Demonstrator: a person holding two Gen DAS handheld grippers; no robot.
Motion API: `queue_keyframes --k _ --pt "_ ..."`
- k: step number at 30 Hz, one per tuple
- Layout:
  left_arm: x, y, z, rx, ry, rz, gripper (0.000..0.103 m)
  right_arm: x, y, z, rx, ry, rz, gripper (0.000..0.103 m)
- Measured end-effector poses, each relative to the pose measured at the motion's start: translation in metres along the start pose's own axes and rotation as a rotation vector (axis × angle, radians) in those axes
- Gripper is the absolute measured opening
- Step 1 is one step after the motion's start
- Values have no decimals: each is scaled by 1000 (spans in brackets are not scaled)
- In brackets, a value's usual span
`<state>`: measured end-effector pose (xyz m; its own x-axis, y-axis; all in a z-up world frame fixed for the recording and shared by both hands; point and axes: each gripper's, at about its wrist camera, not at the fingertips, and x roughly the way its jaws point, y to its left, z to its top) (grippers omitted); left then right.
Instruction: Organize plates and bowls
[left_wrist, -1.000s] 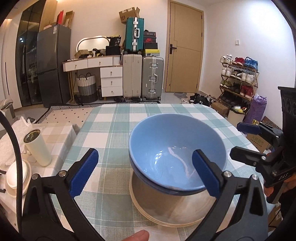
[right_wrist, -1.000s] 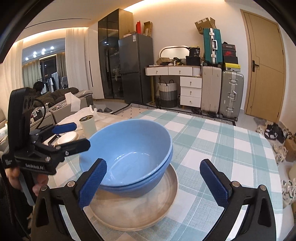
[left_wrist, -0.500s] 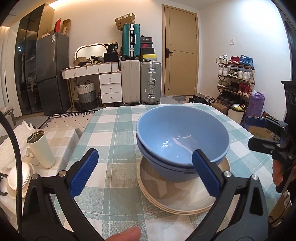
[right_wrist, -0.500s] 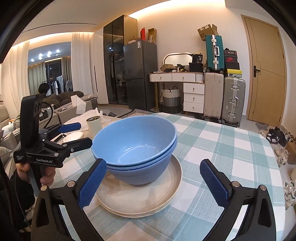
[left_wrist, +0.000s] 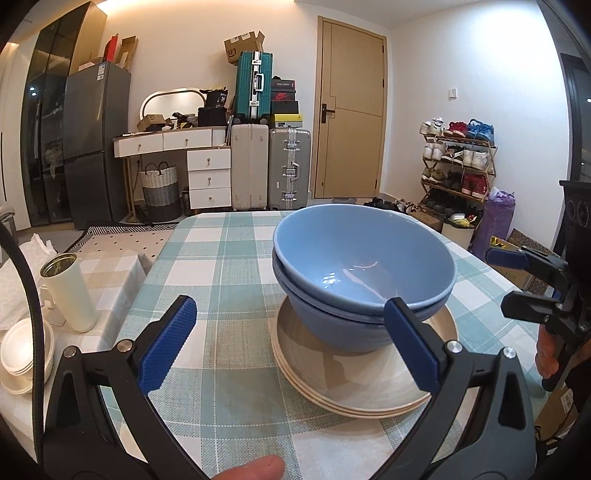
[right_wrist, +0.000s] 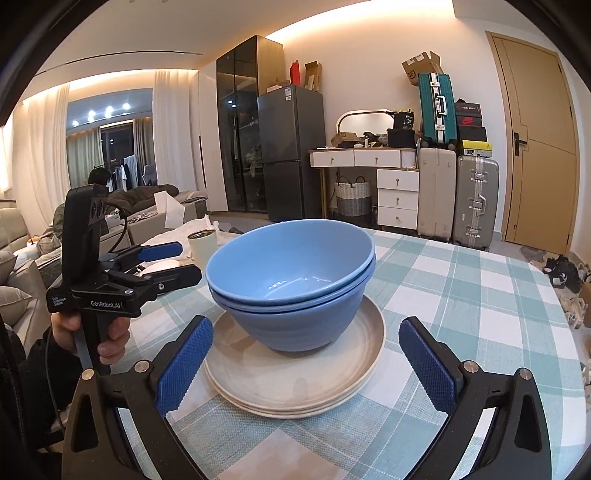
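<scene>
Blue bowls (left_wrist: 364, 273) nested on plates (left_wrist: 365, 384), dead ahead of both claws; left claw (left_wrist: 291, 343) released, empty; right claw (right_wrist: 306, 362) likewise; neither touching stack.

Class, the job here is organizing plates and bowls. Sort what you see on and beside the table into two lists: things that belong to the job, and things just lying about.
Belongs to the job:
- blue bowls, nested
- beige plates, stacked beneath them
- left tool, open
- right tool, open

Just lying about:
- white tumbler
- small white dishes beside the table
- suitcases
- shoe rack
</scene>
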<state>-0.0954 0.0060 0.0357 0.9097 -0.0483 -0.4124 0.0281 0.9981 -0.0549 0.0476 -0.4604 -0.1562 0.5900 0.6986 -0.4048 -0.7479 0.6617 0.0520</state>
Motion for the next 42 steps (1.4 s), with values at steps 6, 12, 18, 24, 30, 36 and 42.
queue_keyframes --k 6,12,18,24,30,36,42 --pt "3 -1 -2 -20 -26 -24 101 2 5 -4 -12 0 -6 102" --pt "9 -5 -5 -22 -36 -24 101 2 7 -2 -10 -13 2 102" --pt "10 -8 -11 -19 -53 -28 101 4 10 -5 -18 -18 6 102" --pt "13 -5 -16 -27 -63 -32 101 6 12 -6 -22 -27 12 102" --pt "14 -4 -18 -24 -72 -34 101 6 14 -8 -26 -31 4 102" --pt "13 -2 -16 -19 -78 -35 101 6 17 -16 -25 -31 1 102" --pt "9 -3 -20 -13 -83 -30 101 4 15 -19 -19 -47 -3 102"
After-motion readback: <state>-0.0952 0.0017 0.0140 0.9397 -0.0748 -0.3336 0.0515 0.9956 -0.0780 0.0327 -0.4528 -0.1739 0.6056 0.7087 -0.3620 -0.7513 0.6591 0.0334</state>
